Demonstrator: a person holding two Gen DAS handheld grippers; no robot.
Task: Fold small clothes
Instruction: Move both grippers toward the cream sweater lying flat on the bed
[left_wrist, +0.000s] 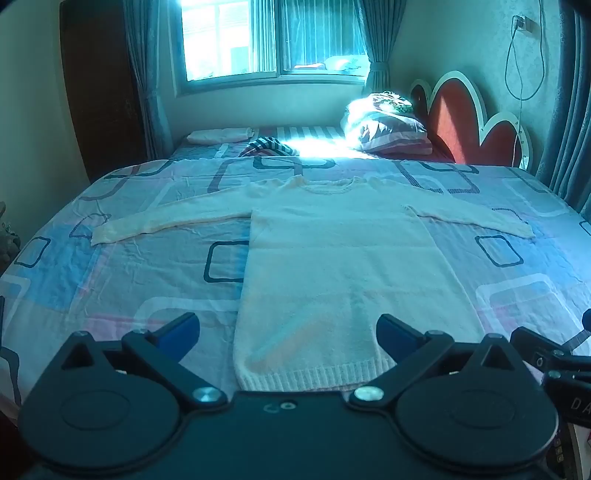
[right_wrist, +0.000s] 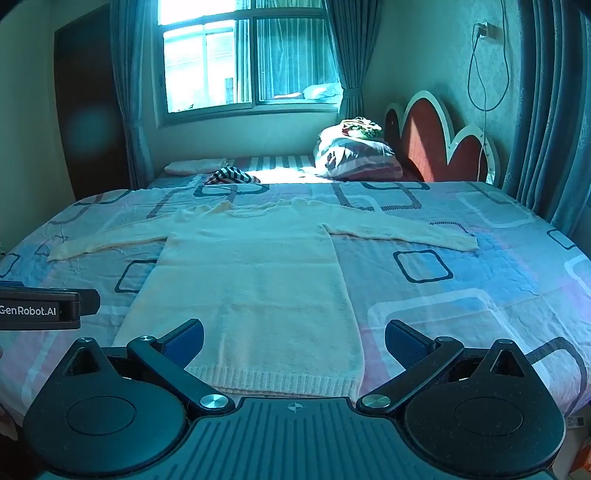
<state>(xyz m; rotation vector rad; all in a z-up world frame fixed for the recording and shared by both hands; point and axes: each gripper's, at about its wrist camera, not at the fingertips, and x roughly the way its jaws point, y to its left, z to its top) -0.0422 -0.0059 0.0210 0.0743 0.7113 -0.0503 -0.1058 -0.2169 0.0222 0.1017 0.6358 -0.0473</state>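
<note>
Through the left wrist camera, the left claw (left_wrist: 288, 332) hangs released, its blue-padded fingers (left_wrist: 181, 334) spread wide over the near edge of the bed (left_wrist: 110, 266), gripping nothing. The pale knit sweater (left_wrist: 332, 266) lies flat on the patterned sheet, both sleeves stretched out sideways, neck toward the window (left_wrist: 258, 40) and ribbed hem just in front of the claw. A bundle of bedding (left_wrist: 388, 125) sits by the red scalloped headboard (left_wrist: 454, 122), and part of the other tool pokes in at the right edge. Through the right wrist camera, the right claw (right_wrist: 294, 341) is likewise released and holds nothing, hovering above the sweater (right_wrist: 255, 284) near its hem, toward the garment's right corner. A folded pale cloth (right_wrist: 195, 166) and a striped piece (right_wrist: 231, 174) rest at the far side under the window.
</note>
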